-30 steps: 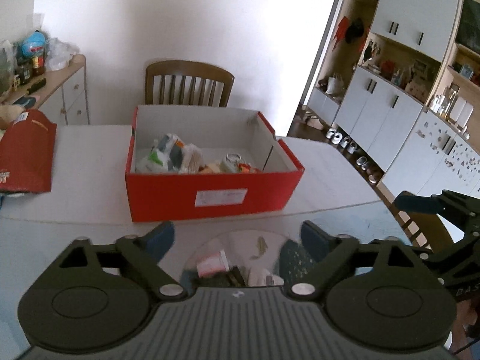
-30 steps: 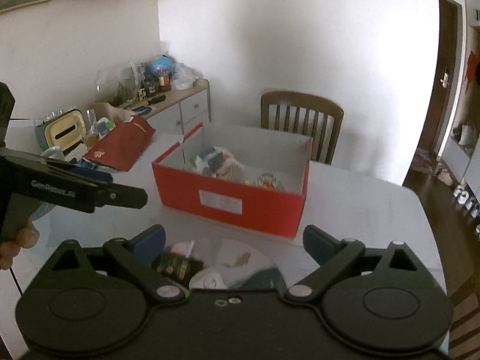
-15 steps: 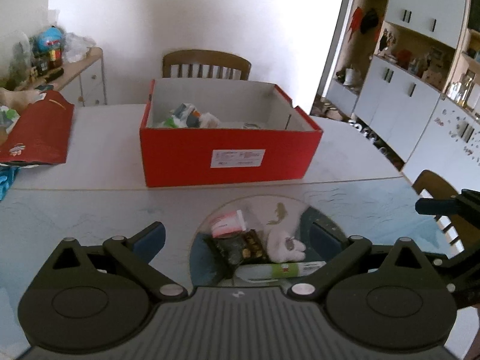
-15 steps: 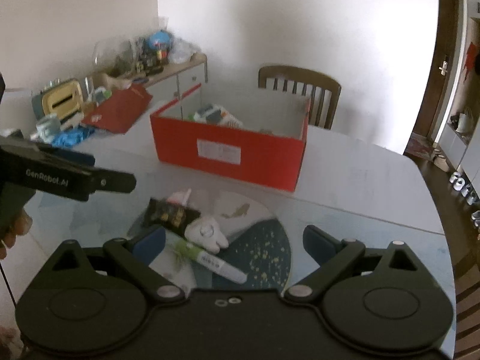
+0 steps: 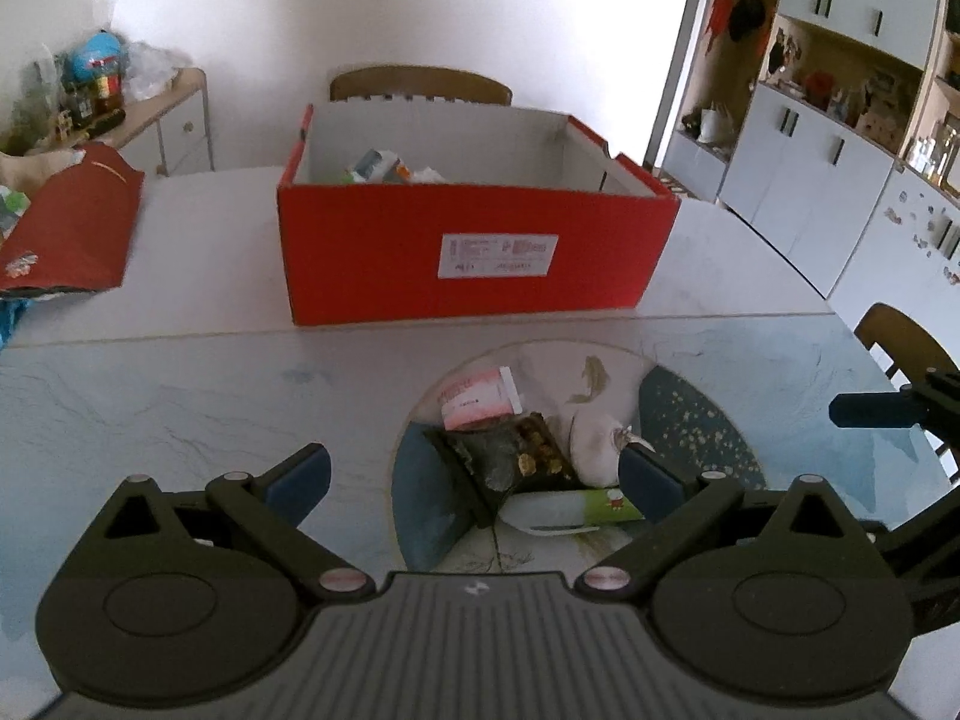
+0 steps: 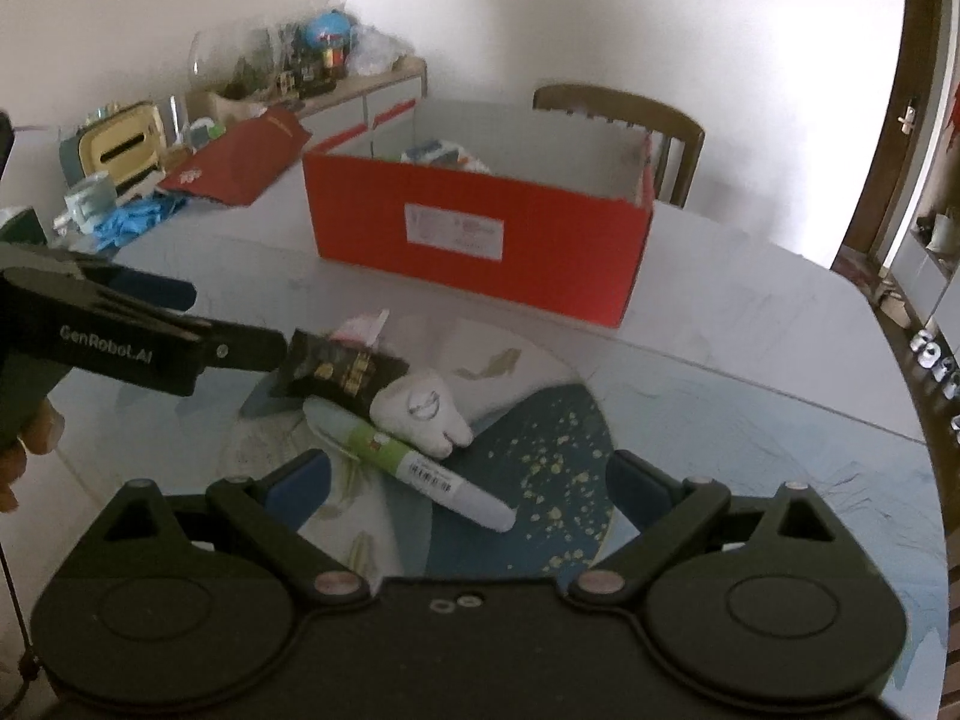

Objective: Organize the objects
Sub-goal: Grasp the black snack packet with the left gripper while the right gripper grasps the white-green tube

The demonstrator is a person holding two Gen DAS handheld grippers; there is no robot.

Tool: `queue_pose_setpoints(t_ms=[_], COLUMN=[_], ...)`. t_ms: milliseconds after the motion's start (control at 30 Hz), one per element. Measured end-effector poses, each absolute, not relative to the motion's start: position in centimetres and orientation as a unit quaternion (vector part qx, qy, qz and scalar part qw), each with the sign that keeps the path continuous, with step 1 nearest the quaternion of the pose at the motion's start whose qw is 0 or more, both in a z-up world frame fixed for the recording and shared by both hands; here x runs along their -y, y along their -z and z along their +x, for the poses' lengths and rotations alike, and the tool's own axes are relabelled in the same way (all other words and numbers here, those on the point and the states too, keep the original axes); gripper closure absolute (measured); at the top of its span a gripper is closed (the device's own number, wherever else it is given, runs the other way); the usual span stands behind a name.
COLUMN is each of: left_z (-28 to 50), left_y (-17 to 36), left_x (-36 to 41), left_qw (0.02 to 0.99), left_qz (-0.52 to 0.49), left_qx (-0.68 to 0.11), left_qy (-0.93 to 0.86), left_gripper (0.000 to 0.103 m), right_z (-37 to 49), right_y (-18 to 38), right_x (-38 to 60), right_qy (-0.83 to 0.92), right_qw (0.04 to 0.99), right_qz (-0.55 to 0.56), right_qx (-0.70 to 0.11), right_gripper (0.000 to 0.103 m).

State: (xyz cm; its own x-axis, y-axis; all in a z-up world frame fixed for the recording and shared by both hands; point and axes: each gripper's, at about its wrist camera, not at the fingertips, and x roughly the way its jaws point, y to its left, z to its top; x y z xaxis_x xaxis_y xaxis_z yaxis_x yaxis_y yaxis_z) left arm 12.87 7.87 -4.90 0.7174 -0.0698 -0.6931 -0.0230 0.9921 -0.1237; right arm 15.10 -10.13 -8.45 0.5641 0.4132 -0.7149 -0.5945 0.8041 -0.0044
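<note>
A small pile lies on a round mat (image 5: 696,420) on the table: a dark snack packet (image 5: 504,456) (image 6: 342,375), a pink-and-white sachet (image 5: 477,399), a white tooth-shaped toy (image 6: 423,411) (image 5: 594,450) and a green-and-white tube (image 6: 414,468) (image 5: 570,510). My left gripper (image 5: 474,477) is open, its fingers either side of the dark packet. My right gripper (image 6: 468,480) is open and empty, just short of the tube. Behind stands an open red box (image 5: 474,258) (image 6: 480,240) with several items inside.
A red lid (image 5: 66,228) (image 6: 240,156) lies at the table's left. Blue gloves (image 6: 132,222) and clutter sit beyond it. A wooden chair (image 5: 420,84) stands behind the box, another chair (image 5: 900,342) at the right edge. Cabinets (image 5: 810,180) line the right wall.
Both grippers have come down and forward toward the pile on the mat. The left one now straddles the dark packet; the tube and toy have come into fuller view.
</note>
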Motion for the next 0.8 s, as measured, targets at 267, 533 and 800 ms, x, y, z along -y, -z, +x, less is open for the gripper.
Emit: queue_pose_setpoints(t_ms=[267, 533, 800], left_z=[15.1, 17.2, 19.2], left_y=[7.4, 8.6, 10.0], left_x=[-8.0, -7.6, -7.3], left_qw=[0.914, 0.91, 0.903], left_qz=[-0.046, -0.038, -0.037], left_qx=[-0.404, -0.412, -0.427], left_qy=[0.015, 0.034, 0.034], left_gripper=[0.0, 0.0, 0.0], right_z=[16.2, 17.2, 18.3], right_y=[10.6, 12.1, 12.9], right_x=[9.0, 8.3, 7.3], right_qy=[-0.289, -0.299, -0.309], right_qw=[0.865, 0.854, 0.848], right_qz=[-0.145, -0.162, -0.168], right_qx=[-0.383, -0.393, -0.397], right_gripper=[0.005, 0.006, 0.007])
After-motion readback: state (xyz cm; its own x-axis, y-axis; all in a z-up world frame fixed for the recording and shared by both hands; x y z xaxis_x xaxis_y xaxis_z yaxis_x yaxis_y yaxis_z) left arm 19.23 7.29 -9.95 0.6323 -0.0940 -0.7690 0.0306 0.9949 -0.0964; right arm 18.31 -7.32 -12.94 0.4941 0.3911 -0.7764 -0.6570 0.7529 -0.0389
